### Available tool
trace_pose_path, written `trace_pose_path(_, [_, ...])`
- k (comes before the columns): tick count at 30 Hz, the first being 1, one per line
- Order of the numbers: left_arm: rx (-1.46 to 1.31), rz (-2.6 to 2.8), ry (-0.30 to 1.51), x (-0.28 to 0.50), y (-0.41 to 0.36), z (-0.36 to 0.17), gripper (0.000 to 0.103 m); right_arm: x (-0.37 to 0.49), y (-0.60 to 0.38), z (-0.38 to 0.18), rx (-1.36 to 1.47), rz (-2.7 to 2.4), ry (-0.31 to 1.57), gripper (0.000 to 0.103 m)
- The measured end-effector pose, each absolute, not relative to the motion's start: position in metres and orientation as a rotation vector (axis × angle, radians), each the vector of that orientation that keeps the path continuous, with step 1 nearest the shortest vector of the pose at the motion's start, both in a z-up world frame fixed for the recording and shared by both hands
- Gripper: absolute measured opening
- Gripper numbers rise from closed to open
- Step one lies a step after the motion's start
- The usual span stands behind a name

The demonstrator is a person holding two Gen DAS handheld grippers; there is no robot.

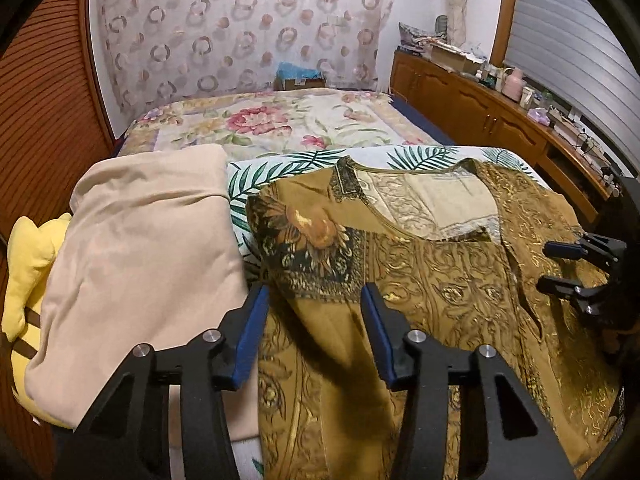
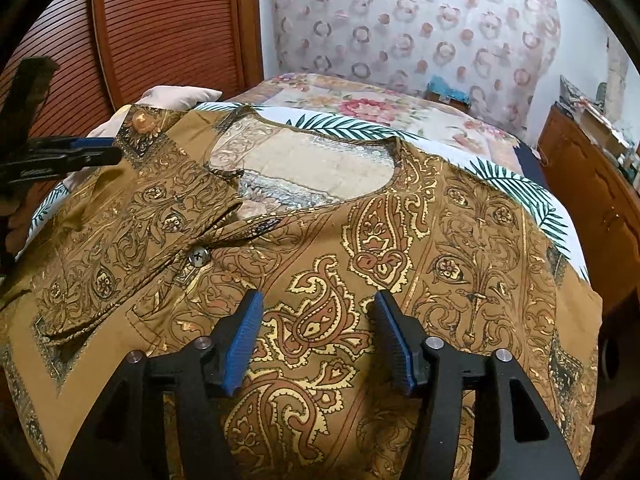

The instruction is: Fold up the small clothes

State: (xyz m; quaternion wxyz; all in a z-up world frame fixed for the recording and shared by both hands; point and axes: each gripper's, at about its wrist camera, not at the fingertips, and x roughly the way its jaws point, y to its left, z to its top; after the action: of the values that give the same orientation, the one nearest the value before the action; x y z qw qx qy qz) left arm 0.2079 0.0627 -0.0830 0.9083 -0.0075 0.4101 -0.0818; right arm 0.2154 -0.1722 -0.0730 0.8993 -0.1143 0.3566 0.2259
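Observation:
A brown and gold paisley shirt lies spread face up on the bed, neckline towards the far side. In the right wrist view the shirt shows a folded-over left part with a button. My left gripper stands open over the shirt's left edge, with a ridge of fabric below the gap and neither pad pressing on it. My right gripper hangs open just above the shirt's front, with nothing between its pads. Each gripper also shows at the edge of the other's view: the right gripper and the left gripper.
A folded beige cloth lies left of the shirt, beside a yellow plush toy. A palm-leaf sheet covers the near bed, and a floral bedspread lies beyond. A cluttered wooden cabinet runs along the right, and a slatted wooden door stands on the left.

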Motion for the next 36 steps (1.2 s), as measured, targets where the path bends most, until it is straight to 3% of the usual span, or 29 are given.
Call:
trace_pose_path(6, [-0.016,-0.181,0.857,0.216,0.063,-0.085,0.034,0.216,-0.172,-0.073,-0.240,0.474,0.739,0.064])
trace_pose_path(8, [-0.013,-0.188,0.861,0.218,0.063,-0.085,0.018,0.216,-0.172,-0.073,-0.241,0.476,0.740,0.065])
trace_pose_path(13, [-0.022,-0.210,0.839,0.216,0.068,-0.073,0.004,0.215,-0.172,-0.074,-0.243,0.483,0.741,0.069])
trace_pose_path(25, [0.003,-0.104,0.791,0.229,0.118,-0.047,0.003,0.215,-0.172,-0.075,-0.245,0.485,0.742,0.072])
trace_pose_path(36, [-0.014,-0.078,0.821,0.245,0.142,-0.062,0.003,0.215,-0.172,-0.075,-0.247,0.485,0.742,0.072])
